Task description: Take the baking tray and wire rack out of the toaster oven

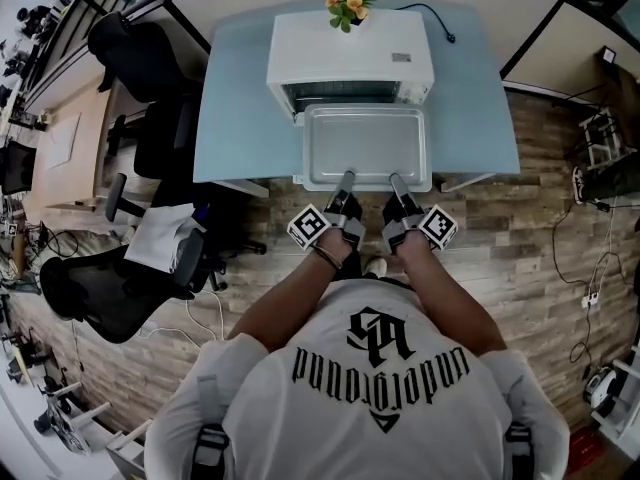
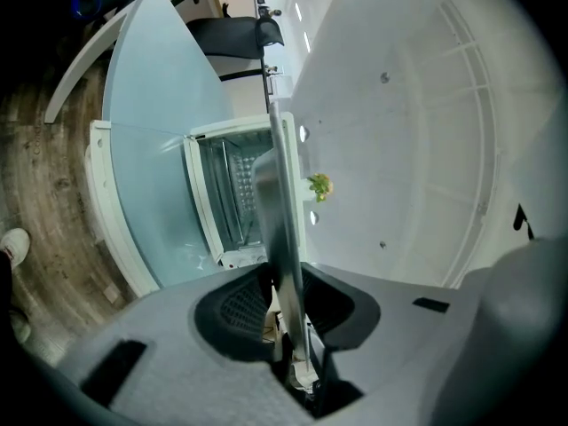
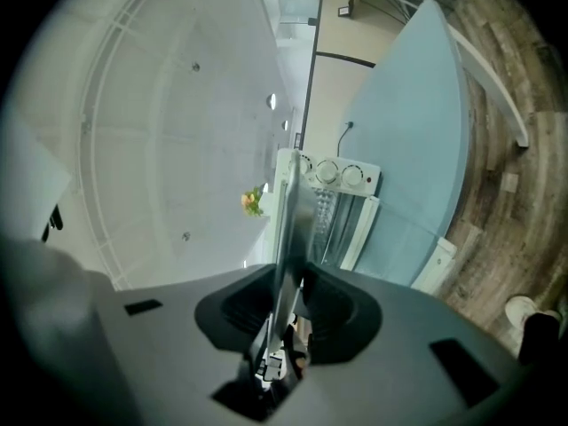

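Observation:
A silver baking tray (image 1: 366,146) hangs level in front of the open white toaster oven (image 1: 350,60), clear of its mouth. My left gripper (image 1: 346,179) is shut on the tray's near rim at the left, my right gripper (image 1: 397,181) shut on the same rim at the right. In the left gripper view the tray (image 2: 281,216) shows edge-on between the pads (image 2: 293,309), with the oven (image 2: 229,193) beyond it. The right gripper view shows the same tray edge (image 3: 290,229) clamped, and the oven's knobs (image 3: 340,175) behind. Rack bars are faintly visible inside the oven.
The oven stands on a pale blue table (image 1: 232,98) with a small flower pot (image 1: 348,7) on top. Black office chairs (image 1: 140,68) stand at the left over a wooden floor (image 1: 540,218). A power cord (image 1: 436,20) runs behind the oven.

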The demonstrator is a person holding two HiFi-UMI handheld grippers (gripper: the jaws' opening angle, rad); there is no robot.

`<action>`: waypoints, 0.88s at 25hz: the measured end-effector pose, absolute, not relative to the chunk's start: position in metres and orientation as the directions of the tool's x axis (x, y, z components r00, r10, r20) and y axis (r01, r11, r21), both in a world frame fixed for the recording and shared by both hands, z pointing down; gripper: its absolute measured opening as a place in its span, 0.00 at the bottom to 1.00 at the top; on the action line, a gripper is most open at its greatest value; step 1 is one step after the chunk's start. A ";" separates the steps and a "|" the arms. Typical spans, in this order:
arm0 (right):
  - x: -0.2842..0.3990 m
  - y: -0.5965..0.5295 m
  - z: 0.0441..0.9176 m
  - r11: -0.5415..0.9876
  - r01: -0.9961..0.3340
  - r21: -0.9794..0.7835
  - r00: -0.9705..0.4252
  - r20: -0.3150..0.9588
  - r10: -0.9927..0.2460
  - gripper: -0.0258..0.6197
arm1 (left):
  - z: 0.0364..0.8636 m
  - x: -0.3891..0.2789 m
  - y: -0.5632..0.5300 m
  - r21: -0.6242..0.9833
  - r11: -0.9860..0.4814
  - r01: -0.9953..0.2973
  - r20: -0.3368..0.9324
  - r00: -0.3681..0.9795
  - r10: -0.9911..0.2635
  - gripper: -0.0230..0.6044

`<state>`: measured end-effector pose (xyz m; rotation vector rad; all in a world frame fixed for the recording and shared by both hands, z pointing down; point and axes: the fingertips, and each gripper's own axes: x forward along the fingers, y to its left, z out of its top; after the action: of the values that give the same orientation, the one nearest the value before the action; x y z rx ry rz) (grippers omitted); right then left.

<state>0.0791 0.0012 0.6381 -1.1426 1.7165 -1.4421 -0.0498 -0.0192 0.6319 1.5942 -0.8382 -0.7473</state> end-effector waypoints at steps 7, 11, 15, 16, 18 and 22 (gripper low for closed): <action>0.139 0.041 0.630 0.024 -0.234 -0.972 -0.342 0.059 -0.938 0.19 | 0.628 0.012 0.009 0.985 -0.129 -0.118 -0.026 0.631 -0.775 0.19; 0.180 0.065 0.625 0.019 -0.245 -0.969 -0.263 0.047 -0.964 0.19 | 0.624 0.058 0.022 0.986 -0.143 -0.086 -0.045 0.692 -0.720 0.19; 0.219 0.088 0.623 -0.005 -0.249 -0.969 -0.174 0.049 -0.984 0.19 | 0.621 0.101 0.033 0.985 -0.160 -0.061 -0.059 0.754 -0.654 0.19; 0.227 0.093 0.622 -0.009 -0.247 -0.969 -0.151 0.047 -0.987 0.19 | 0.620 0.112 0.035 0.985 -0.162 -0.050 -0.066 0.768 -0.637 0.19; 0.243 0.100 0.619 -0.011 -0.241 -0.970 -0.105 0.038 -0.994 0.19 | 0.618 0.132 0.038 0.986 -0.162 -0.033 -0.072 0.795 -0.602 0.19; 0.270 0.109 0.616 -0.030 -0.245 -0.969 -0.020 0.036 -0.999 0.19 | 0.613 0.164 0.037 0.985 -0.170 -0.013 -0.081 0.841 -0.535 0.19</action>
<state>0.2698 0.1093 0.6156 -1.4036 1.3923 -1.1241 0.1641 0.0368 0.6130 1.6923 -0.4293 -0.4869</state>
